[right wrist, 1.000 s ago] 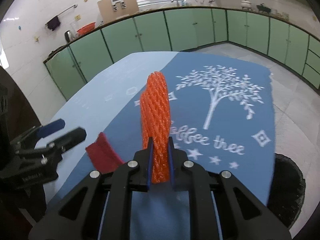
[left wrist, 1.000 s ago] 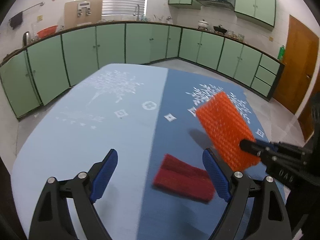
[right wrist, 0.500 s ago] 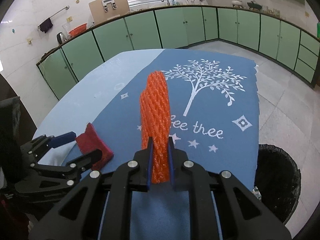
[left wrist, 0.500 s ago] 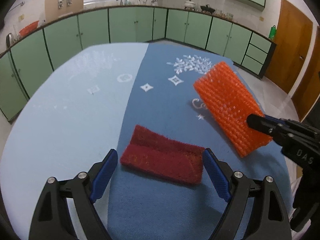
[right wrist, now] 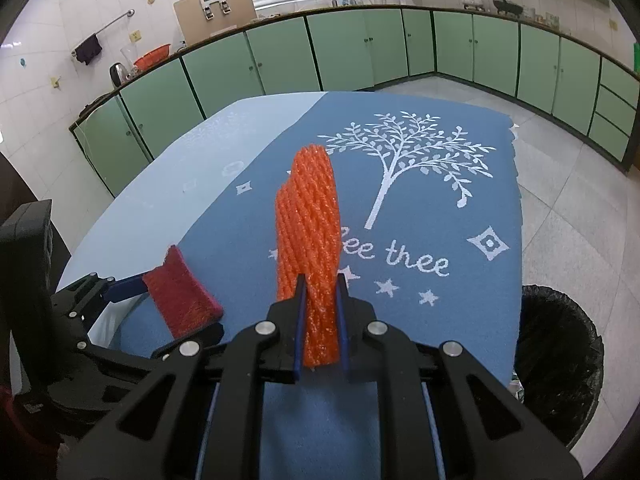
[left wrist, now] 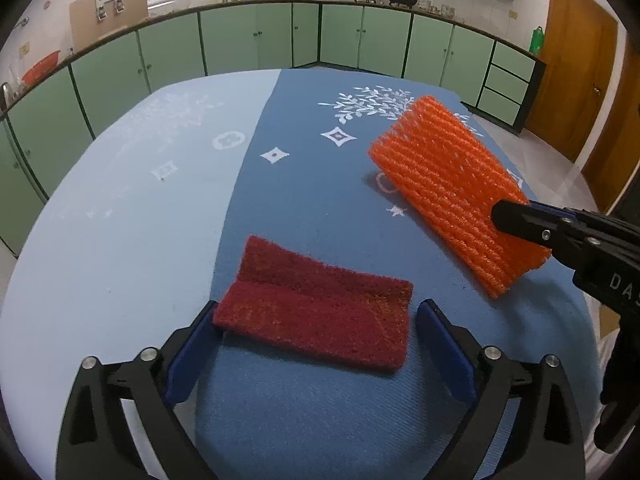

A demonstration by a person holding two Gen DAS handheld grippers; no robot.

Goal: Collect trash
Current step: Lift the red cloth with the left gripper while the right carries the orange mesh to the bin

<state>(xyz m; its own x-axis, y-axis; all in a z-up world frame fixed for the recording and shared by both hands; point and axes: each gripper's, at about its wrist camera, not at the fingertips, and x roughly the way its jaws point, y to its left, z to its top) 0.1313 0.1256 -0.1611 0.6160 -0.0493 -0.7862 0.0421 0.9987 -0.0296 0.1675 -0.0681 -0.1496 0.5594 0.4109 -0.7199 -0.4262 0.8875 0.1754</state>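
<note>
Right gripper (right wrist: 320, 320): pinching the orange net (right wrist: 312, 240) and holding it up off the counter (left wrist: 120, 220), likely ready for the bin (right wrist: 560, 360) just beside it.
Left gripper (left wrist: 316, 344): spread wide, a finger on each side of the red pad (left wrist: 316, 320), not squeezing yet.
Red pad: lying flat on the blue cloth (left wrist: 320, 420).
Change: the left gripper has come closer and lower and opened more; before, the pad lay farther ahead.
</note>
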